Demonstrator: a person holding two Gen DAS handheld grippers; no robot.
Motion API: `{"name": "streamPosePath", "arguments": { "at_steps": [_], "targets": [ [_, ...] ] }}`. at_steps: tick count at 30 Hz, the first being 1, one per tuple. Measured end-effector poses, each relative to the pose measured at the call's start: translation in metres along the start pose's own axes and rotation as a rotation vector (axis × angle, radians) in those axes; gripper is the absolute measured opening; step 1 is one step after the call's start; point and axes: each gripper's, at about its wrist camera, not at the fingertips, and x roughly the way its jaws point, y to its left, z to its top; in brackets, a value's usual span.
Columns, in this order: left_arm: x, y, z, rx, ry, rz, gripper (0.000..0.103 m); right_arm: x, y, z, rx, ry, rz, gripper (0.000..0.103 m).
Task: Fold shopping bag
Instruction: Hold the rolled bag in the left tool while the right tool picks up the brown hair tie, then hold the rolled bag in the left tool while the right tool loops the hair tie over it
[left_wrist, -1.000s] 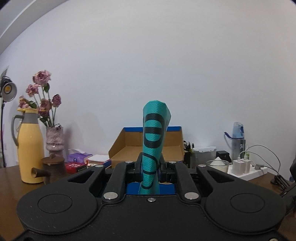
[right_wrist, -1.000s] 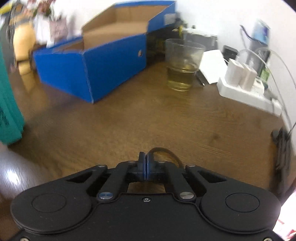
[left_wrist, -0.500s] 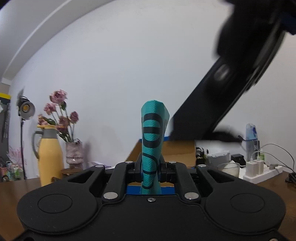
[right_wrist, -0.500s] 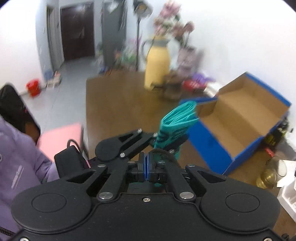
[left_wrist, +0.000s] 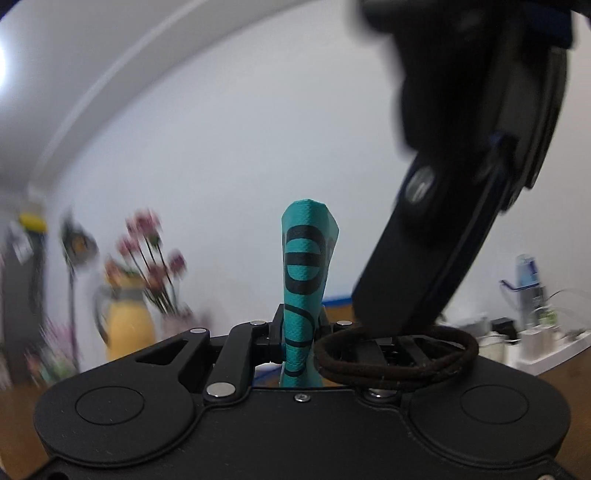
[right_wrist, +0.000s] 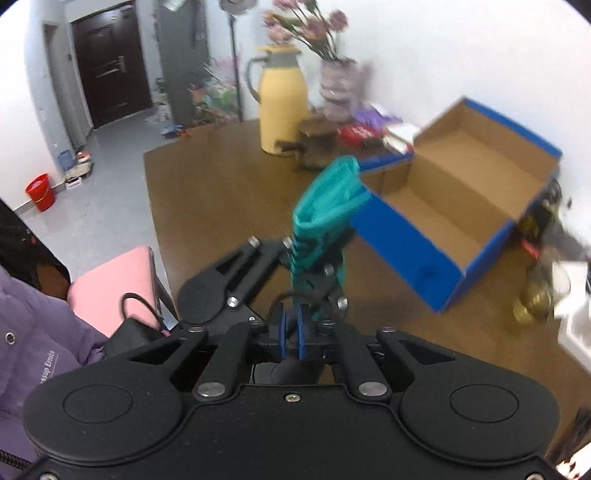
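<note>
Black elastic is what I worry about first: a dark hair band (left_wrist: 397, 356) is looped around my right gripper (right_wrist: 291, 336), whose blue pads stand nearly together with only a slim gap, and I see nothing pinched between them. Through the left wrist camera that band hangs low, just beside the teal roll, with the right gripper's body looming above it. I judge I am about to slip the band over the folded bag to keep it bundled.

My left gripper (left_wrist: 300, 334) has its fingers clamped on the shopping bag (left_wrist: 304, 291), already folded into a narrow teal bundle with black lettering, standing upright out of the jaws and held above the table.

Several things could go wrong from here. If the band snags on the left gripper's linkage instead of the bag's top, it may drag off my right fingers and drop. If I push down too hard on the bundle, the soft fabric may buckle or slide within the clamp and the folds may spring apart. Both views are smeared by motion, so my aim is uncertain.

Beyond, the brown wooden table (right_wrist: 207, 192) carries an open blue cardboard box (right_wrist: 454, 229) near the bag; a sideways sweep could knock it. A drinking glass (right_wrist: 539, 295) sits at the right, too blurred for detail, and a dropped band could land near it. Farther back stand a yellow jug (right_wrist: 282, 99) and a vase of flowers (right_wrist: 338, 88).
</note>
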Motion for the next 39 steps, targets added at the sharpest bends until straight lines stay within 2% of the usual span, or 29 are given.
{"name": "streamPosePath", "arguments": {
  "at_steps": [4,6,11,13,17,22,26,28,30,34,38,39],
  "targets": [
    [-0.009,-0.011,-0.004,0.112,-0.066,0.08,0.013,0.007,-0.011,-0.017,0.117,-0.056,0.046,0.006],
    [-0.016,-0.023,-0.011,0.211,-0.148,0.15,0.013,0.006,-0.019,-0.026,0.181,-0.091,0.059,0.01],
    [-0.029,-0.045,-0.028,0.362,-0.318,0.248,0.013,0.01,-0.037,-0.042,0.315,-0.139,0.095,0.013],
    [-0.038,-0.05,-0.031,0.354,-0.396,0.236,0.013,0.015,-0.045,-0.048,0.367,-0.135,0.116,0.01],
    [-0.048,-0.062,-0.046,0.397,-0.487,0.226,0.014,0.026,-0.045,-0.056,0.363,-0.146,0.069,0.016],
    [-0.062,-0.072,-0.045,0.416,-0.533,0.221,0.015,0.022,-0.03,-0.087,0.355,-0.313,0.015,0.022],
    [-0.064,-0.077,-0.043,0.451,-0.499,0.196,0.015,0.003,-0.029,-0.116,0.403,-0.48,-0.011,0.024],
    [-0.063,-0.078,-0.041,0.45,-0.444,0.161,0.015,-0.006,-0.03,-0.13,0.417,-0.576,-0.004,0.027],
    [-0.067,-0.079,-0.039,0.456,-0.431,0.128,0.015,-0.012,-0.031,-0.142,0.428,-0.665,0.008,0.03],
    [-0.084,-0.082,-0.043,0.525,-0.476,0.051,0.015,-0.022,-0.032,-0.15,0.419,-0.769,0.021,0.034],
    [-0.1,-0.081,-0.056,0.602,-0.583,0.006,0.014,-0.029,-0.037,-0.156,0.436,-0.794,-0.003,0.034],
    [-0.103,-0.08,-0.063,0.625,-0.63,-0.002,0.014,-0.027,-0.04,-0.158,0.45,-0.788,-0.002,0.034]
  ]
}}
